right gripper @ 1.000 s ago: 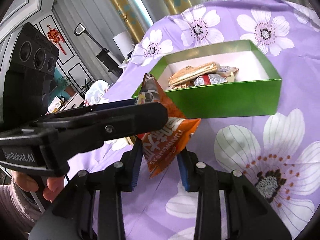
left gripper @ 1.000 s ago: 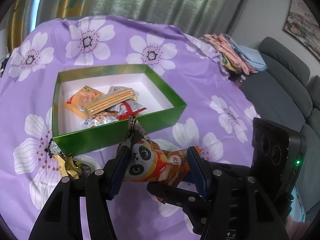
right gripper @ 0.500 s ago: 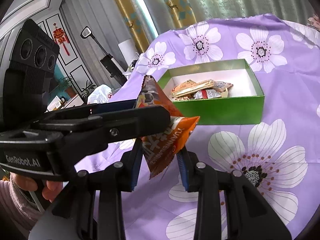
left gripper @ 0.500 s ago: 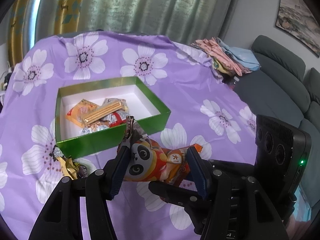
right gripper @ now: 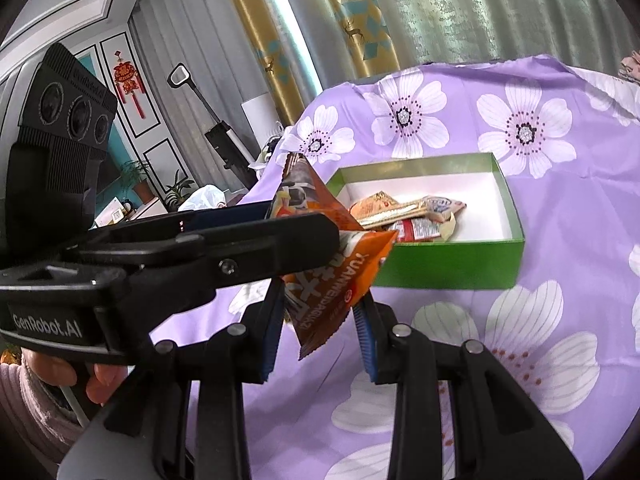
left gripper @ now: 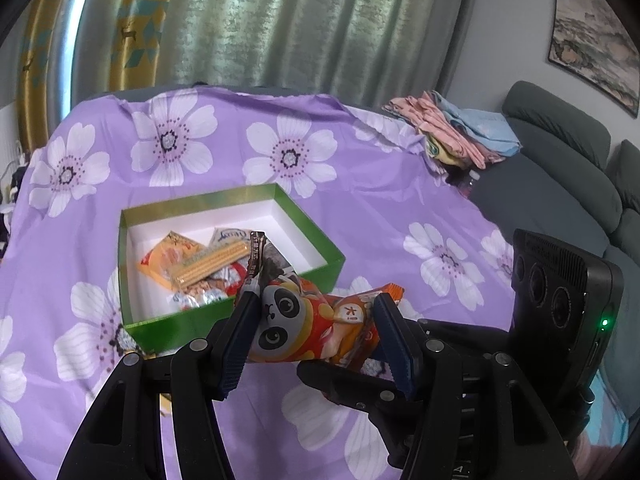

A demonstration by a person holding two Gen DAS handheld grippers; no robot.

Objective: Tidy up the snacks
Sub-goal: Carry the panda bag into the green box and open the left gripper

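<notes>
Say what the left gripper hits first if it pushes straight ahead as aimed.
Probably the near wall of the green box, just beyond the left gripper; the panda snack bag it holds would likely touch before the fingers. Depth is uncertain.

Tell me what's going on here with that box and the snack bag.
A person is sorting snacks with a hand-held claw in each hand. Both the left claw and the right claw are shut on one orange panda snack bag, holding it off the purple flowered tablecloth, just in front of the green box. The box already holds several snack packets. The bag is not in the box yet.
</notes>
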